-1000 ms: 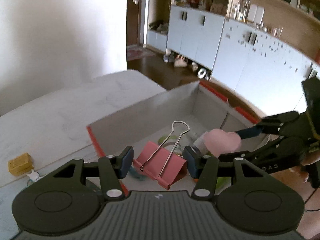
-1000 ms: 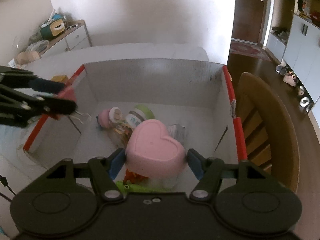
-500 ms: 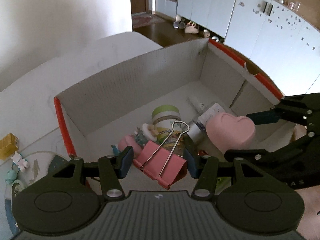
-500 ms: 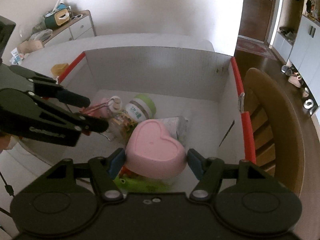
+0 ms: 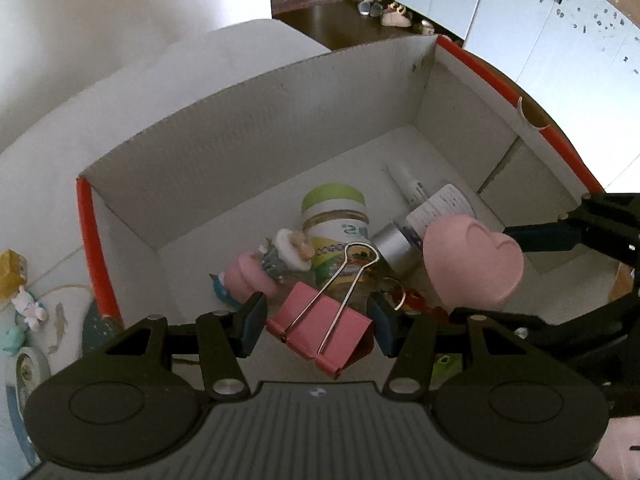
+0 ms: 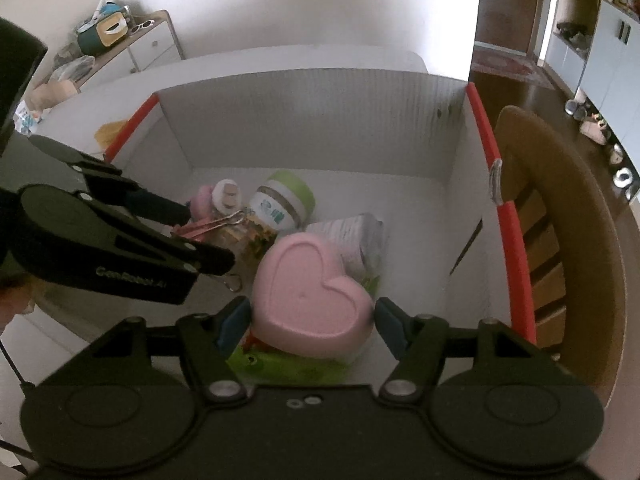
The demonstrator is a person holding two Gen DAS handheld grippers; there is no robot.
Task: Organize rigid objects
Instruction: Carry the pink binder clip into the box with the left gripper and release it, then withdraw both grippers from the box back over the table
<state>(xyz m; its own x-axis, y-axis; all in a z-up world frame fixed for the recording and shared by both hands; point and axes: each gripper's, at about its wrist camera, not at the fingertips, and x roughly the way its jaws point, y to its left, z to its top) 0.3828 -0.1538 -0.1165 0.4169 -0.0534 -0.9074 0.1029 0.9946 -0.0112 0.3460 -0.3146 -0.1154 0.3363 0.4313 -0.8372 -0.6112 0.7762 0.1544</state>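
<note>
My left gripper (image 5: 316, 320) is shut on a pink binder clip (image 5: 344, 336) with its wire handles pointing forward. It hangs over the near left part of a white cardboard box (image 5: 240, 148) with red edges. My right gripper (image 6: 312, 322) is shut on a pink heart-shaped box (image 6: 308, 292), held over the near right part of the same cardboard box (image 6: 320, 120). In the right wrist view the left gripper (image 6: 196, 236) reaches in from the left with the clip (image 6: 208, 226). The heart-shaped box (image 5: 472, 264) also shows in the left wrist view.
On the cardboard box's floor lie a green-lidded jar (image 5: 336, 216), a pink toy (image 5: 248, 276), a silver-capped tube (image 5: 396, 244) and other small items. A wooden chair (image 6: 560, 240) stands right of it. A yellow block (image 5: 10, 268) and figurines (image 5: 28, 308) sit on the table.
The left gripper has come forward and down over the cardboard box and tipped downward, still holding the clip. The right gripper has barely moved and keeps the heart-shaped box.
</note>
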